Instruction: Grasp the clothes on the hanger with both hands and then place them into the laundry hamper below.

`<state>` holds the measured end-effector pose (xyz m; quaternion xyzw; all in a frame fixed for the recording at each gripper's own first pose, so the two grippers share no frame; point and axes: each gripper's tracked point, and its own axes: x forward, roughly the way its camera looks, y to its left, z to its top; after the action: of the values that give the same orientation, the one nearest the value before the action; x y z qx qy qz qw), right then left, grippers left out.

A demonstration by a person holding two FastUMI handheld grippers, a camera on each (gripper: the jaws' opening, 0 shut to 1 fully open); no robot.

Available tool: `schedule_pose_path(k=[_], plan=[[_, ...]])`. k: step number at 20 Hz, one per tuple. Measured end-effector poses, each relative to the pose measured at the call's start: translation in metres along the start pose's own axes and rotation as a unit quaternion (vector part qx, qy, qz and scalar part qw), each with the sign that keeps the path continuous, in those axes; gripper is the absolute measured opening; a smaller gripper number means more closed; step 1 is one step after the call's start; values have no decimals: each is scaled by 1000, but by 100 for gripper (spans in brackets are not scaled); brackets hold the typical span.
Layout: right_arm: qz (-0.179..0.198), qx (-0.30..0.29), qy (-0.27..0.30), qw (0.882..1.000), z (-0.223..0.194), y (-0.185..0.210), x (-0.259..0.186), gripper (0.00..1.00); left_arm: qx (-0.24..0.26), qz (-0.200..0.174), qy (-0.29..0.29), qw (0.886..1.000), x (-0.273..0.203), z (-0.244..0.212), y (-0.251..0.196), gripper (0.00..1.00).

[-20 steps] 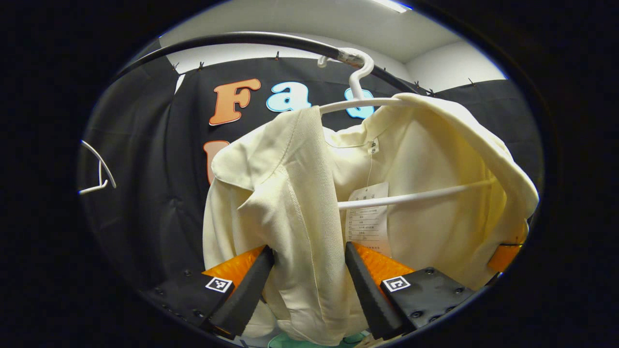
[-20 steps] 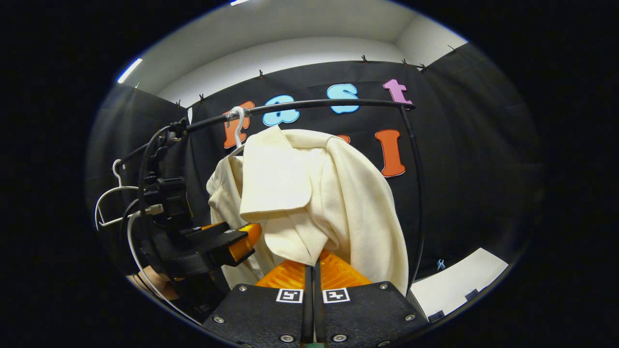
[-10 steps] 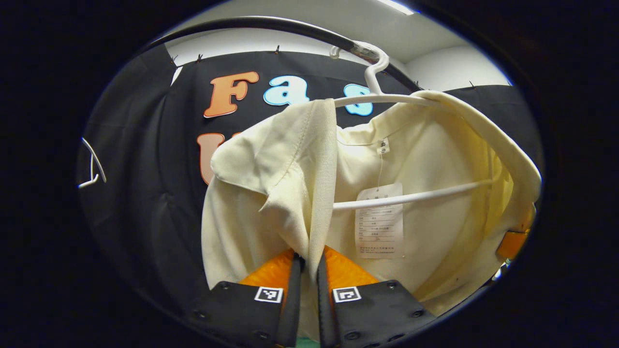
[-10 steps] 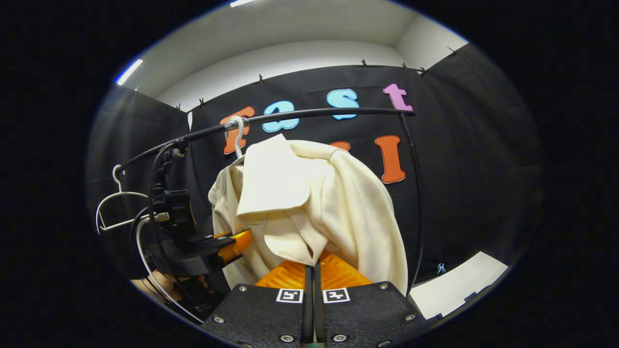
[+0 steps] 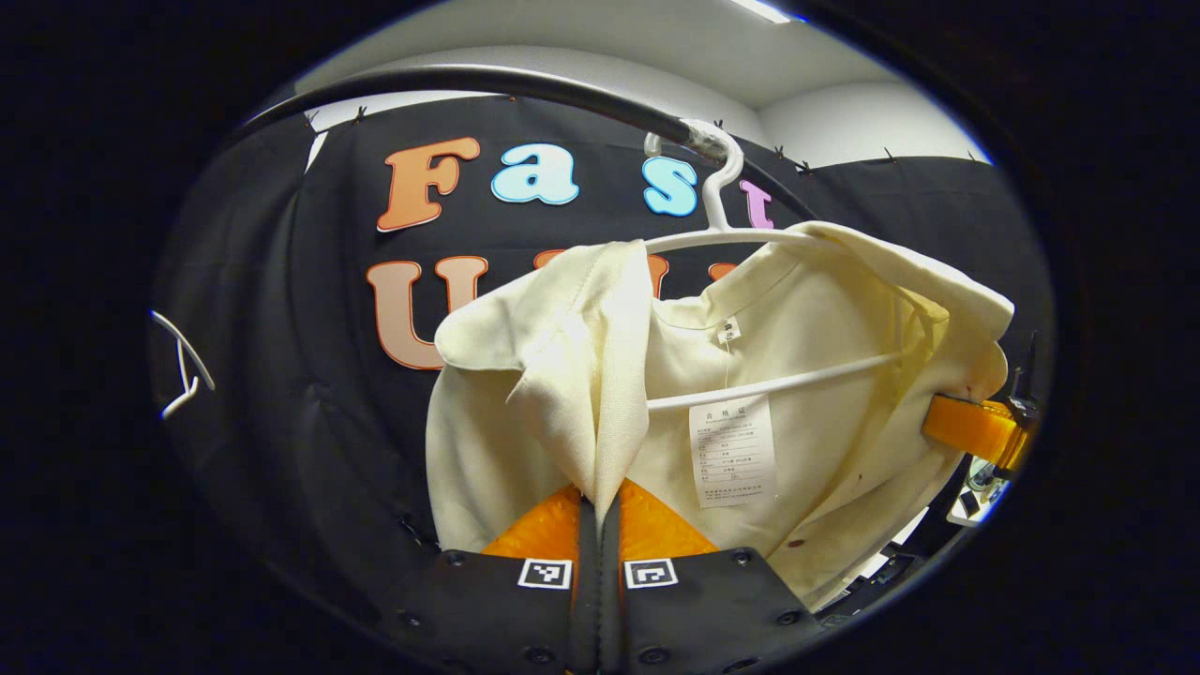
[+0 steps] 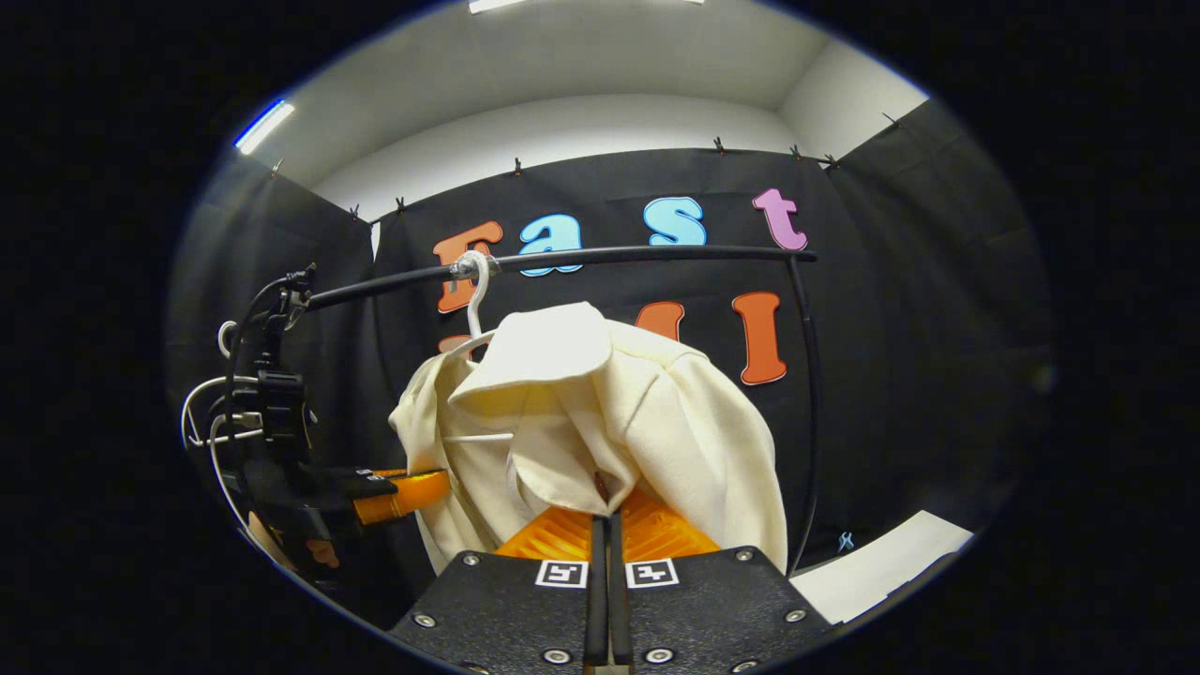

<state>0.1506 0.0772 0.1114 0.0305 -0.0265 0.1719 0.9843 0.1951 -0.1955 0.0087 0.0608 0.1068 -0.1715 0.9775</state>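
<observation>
A cream shirt [image 5: 825,375] hangs on a white hanger [image 5: 722,202] hooked over a black rail [image 5: 525,84]. My left gripper [image 5: 597,506] is shut on the shirt's front placket edge, fabric pinched between both fingers. In the right gripper view the same shirt [image 6: 647,422] drapes from its hanger [image 6: 476,300], and my right gripper [image 6: 605,511] is shut on a fold of its lower front. The left gripper [image 6: 394,492] shows there at the shirt's left edge. In the left gripper view the right gripper [image 5: 975,431] shows at the shirt's far right edge. The hamper is hidden.
An empty white hanger [image 6: 211,403] hangs further left on the rail [image 6: 647,253]; the same empty hanger [image 5: 183,361] shows in the left gripper view. The rail's black upright post [image 6: 808,394] stands right of the shirt. A white surface [image 6: 881,562] lies at lower right.
My left gripper went from open around the placket to shut on it. Both grippers have drawn back and down from the rail, and the shirt sags lower on its hanger.
</observation>
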Motion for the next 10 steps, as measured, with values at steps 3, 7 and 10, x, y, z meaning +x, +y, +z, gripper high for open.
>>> schedule_pose_path(k=[3, 7, 10], plan=[[5, 5, -4, 1000, 10, 4, 0, 0, -17, -1, -1, 1000, -18, 11, 17, 7], [5, 9, -13, 1000, 29, 2, -4, 0, -45, 13, -9, 999, -37, 31, 47, 7], [-4, -6, -26, 1000, 50, -7, -5, 0, -44, 43, -19, 998, -46, 46, 79, 7]])
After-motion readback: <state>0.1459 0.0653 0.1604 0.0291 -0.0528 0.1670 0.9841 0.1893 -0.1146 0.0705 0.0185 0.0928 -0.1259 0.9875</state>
